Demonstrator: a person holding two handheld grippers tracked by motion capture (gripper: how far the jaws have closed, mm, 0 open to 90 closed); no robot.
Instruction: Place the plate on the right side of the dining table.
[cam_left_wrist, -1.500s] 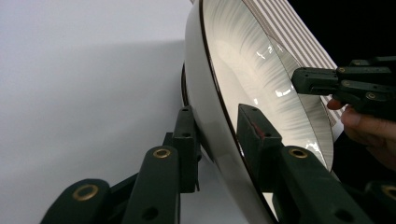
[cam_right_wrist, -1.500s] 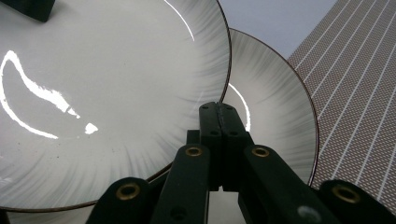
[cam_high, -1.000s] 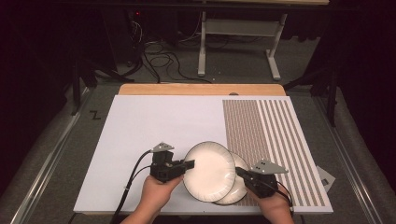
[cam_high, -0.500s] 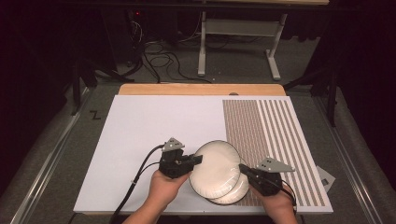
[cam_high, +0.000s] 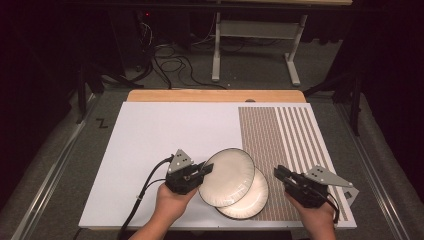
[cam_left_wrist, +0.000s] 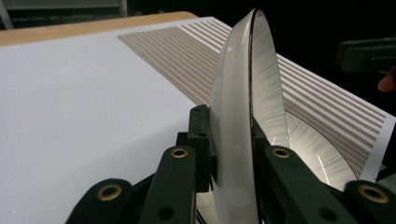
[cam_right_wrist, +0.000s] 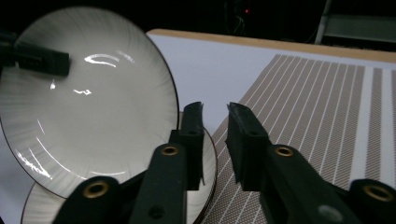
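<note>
Right gripper (cam_high: 278, 174) backed off, jaws spread; left gripper (cam_high: 204, 170) pinching tilted white ribbed plate (cam_high: 227, 176).

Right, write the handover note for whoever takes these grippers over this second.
Left gripper: shut on the rim of the top plate, which is lifted and tilted off the one below.
Right gripper: open, holding nothing, just right of the plates, fingers apart.
Bottom plate: lies flat at the near edge of the white board, partly on the striped area.
Done: top plate gripped and raised.
Left: likely carry it clear and set it down somewhere on the board; the bottom plate is unheld.
</note>
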